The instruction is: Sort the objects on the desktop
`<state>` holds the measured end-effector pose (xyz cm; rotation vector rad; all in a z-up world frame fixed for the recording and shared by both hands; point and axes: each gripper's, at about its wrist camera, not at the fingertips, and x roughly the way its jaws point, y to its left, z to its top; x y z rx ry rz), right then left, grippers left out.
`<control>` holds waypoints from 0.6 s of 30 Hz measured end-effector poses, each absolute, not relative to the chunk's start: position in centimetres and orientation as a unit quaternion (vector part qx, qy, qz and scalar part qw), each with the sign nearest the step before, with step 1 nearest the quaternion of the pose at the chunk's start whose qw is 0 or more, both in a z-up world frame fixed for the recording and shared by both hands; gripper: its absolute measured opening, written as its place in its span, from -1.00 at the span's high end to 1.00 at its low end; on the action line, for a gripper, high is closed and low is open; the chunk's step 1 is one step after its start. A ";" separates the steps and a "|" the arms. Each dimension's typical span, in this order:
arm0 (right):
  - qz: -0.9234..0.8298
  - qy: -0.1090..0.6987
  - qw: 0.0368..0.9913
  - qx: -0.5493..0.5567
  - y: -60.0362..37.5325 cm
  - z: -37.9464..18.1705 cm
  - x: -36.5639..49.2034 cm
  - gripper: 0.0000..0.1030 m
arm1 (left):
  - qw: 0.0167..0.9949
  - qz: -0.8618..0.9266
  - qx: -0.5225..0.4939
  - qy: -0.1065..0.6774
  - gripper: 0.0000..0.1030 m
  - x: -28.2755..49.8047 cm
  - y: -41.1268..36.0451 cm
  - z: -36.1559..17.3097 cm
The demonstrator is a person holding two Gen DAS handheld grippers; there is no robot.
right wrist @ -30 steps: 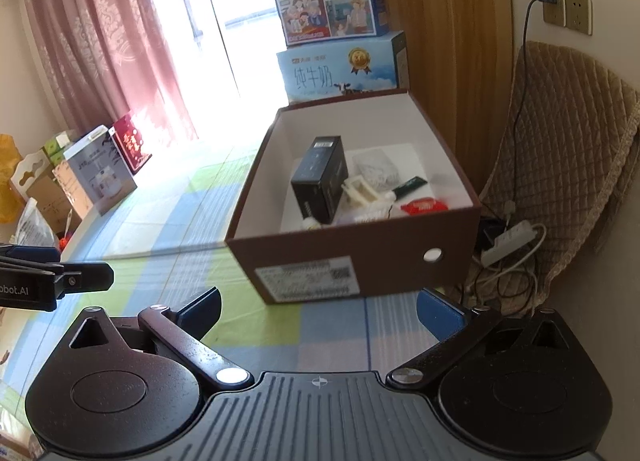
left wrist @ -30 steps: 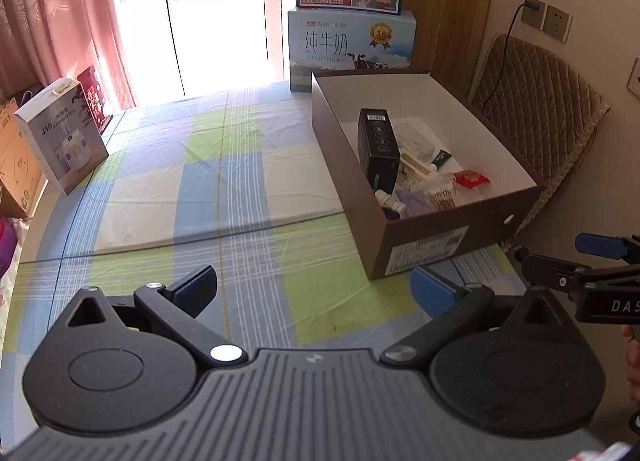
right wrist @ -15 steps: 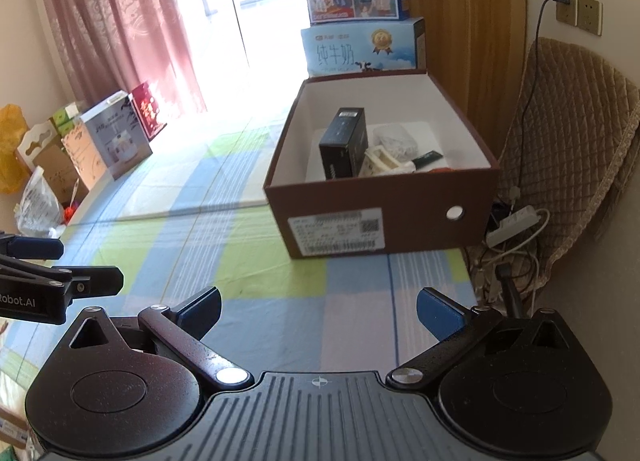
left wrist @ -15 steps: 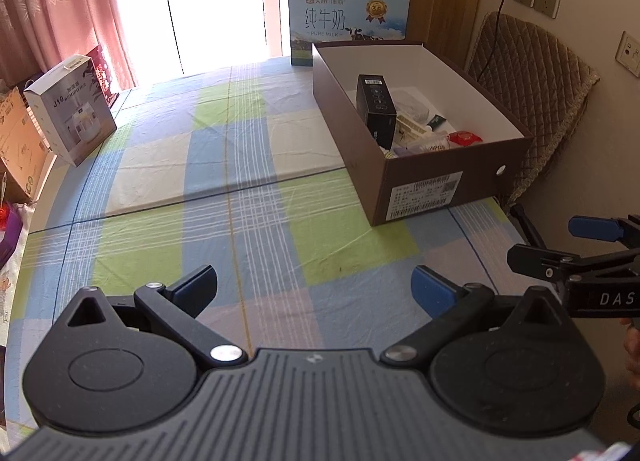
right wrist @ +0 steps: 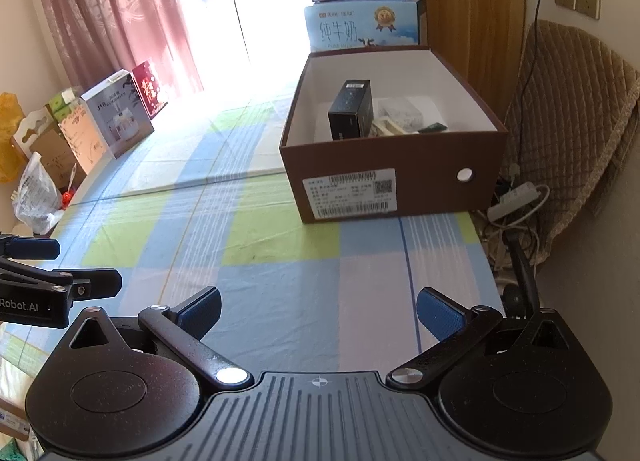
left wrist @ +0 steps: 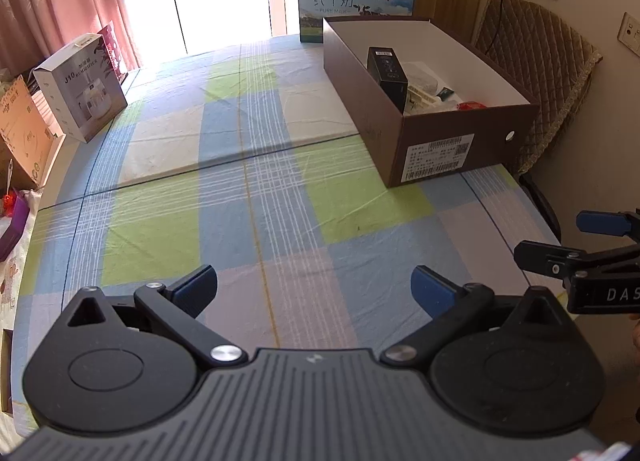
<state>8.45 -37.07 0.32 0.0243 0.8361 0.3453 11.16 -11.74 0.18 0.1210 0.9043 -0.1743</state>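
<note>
Both grippers, left (left wrist: pixel 314 289) and right (right wrist: pixel 319 311), have backed away from the box (right wrist: pixel 400 181), jaws spread wide and empty, with the items (right wrist: pixel 352 109) already inside it and the cloth (left wrist: pixel 260 201) bare, so sorting looks finished.

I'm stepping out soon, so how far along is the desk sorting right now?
Looks nearly finished. Done: the black box and small items sit inside the brown shoebox, and nothing loose shows on the checked tablecloth. In hand: nothing; the left gripper and right gripper are both open and empty. Left: nothing visible.
</note>
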 end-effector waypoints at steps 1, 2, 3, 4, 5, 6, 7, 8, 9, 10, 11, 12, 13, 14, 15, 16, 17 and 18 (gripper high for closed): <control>0.166 0.405 0.899 0.012 -37.0 0.3 8.4 -0.97 | 0.894 -0.085 0.059 0.437 -0.98 11.1 -11.7 0.1; 0.165 0.406 0.899 0.012 -37.0 0.2 8.3 -0.97 | 0.893 -0.085 0.059 0.437 -0.98 11.0 -11.6 0.1; 0.164 0.407 0.898 0.012 -36.9 0.2 8.2 -0.97 | 0.893 -0.086 0.060 0.438 -0.98 11.0 -11.6 0.0; 0.163 0.408 0.898 0.012 -36.9 0.1 8.2 -0.97 | 0.893 -0.086 0.060 0.438 -0.98 11.0 -11.5 0.0; 0.163 0.409 0.898 0.013 -36.8 0.1 8.1 -0.97 | 0.893 -0.087 0.061 0.438 -0.98 11.0 -11.5 0.0; 0.162 0.410 0.898 0.013 -36.8 0.0 8.1 -0.97 | 0.892 -0.087 0.061 0.438 -0.98 11.0 -11.5 -0.1; 0.162 0.410 0.898 0.014 -36.7 0.0 8.1 -0.97 | 0.892 -0.088 0.061 0.439 -0.98 11.0 -11.4 0.0; 0.161 0.410 0.898 0.014 -36.7 0.0 8.1 -0.97 | 0.892 -0.089 0.061 0.439 -0.98 11.0 -11.4 -0.1; 0.160 0.410 0.898 0.014 -36.7 0.0 8.1 -0.97 | 0.892 -0.090 0.062 0.438 -0.98 11.0 -11.4 0.0; 0.159 0.410 0.898 0.014 -36.7 -0.1 8.2 -0.97 | 0.892 -0.091 0.062 0.438 -0.98 11.0 -11.3 -0.1; 0.159 0.411 0.898 0.014 -36.7 -0.1 8.2 -0.97 | 0.892 -0.091 0.062 0.439 -0.98 11.1 -11.3 -0.1; 0.159 0.411 0.898 0.014 -36.7 -0.1 8.3 -0.97 | 0.892 -0.091 0.062 0.439 -0.98 11.1 -11.3 -0.1; 0.158 0.411 0.898 0.014 -36.7 -0.1 8.3 -0.97 | 0.891 -0.091 0.062 0.440 -0.98 11.2 -11.3 -0.2; 0.158 0.411 0.898 0.014 -36.7 -0.1 8.3 -0.97 | 0.891 -0.091 0.062 0.440 -0.98 11.3 -11.3 -0.2; 0.158 0.412 0.897 0.013 -36.7 -0.1 8.4 -0.97 | 0.891 -0.092 0.062 0.440 -0.98 11.3 -11.3 -0.2; 0.159 0.412 0.897 0.014 -36.7 -0.1 8.5 -0.97 | 0.891 -0.092 0.062 0.440 -0.98 11.4 -11.3 -0.2; 0.159 0.412 0.897 0.014 -36.7 -0.2 8.5 -0.97 | 0.891 -0.092 0.062 0.440 -0.98 11.4 -11.3 -0.2; 0.160 0.412 0.897 0.014 -36.7 -0.2 8.6 -0.97 | 0.891 -0.091 0.062 0.440 -0.98 11.5 -11.3 -0.2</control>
